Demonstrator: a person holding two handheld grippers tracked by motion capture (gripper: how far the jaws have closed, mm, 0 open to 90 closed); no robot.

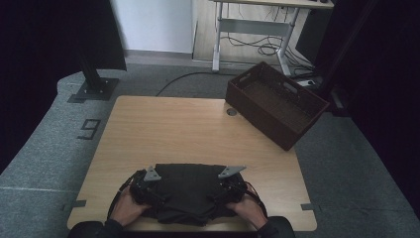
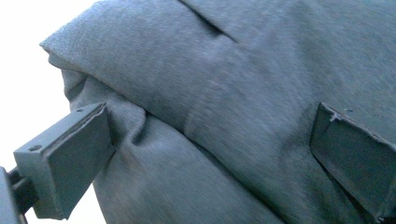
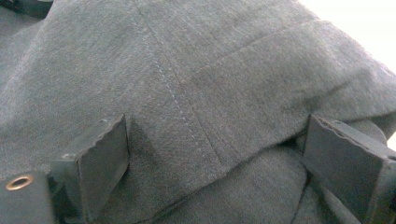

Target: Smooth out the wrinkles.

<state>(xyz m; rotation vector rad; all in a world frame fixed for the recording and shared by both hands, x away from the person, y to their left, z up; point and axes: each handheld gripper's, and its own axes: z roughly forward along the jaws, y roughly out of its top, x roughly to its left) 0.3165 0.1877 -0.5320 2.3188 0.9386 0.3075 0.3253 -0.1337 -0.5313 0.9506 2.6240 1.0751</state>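
High view looks down the table (image 1: 198, 124); both tool views sit close on the shared dark cloth (image 1: 190, 191).

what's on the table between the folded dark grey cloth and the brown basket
Nothing: in the high view, bare light wooden tabletop runs from the folded dark grey cloth to the brown woven rectangular basket.

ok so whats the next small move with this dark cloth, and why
Probably close both tools on the folded dark cloth. The left tool and right tool both stand open with fabric folds between their jaws, at the near table edge, so neither grips yet.
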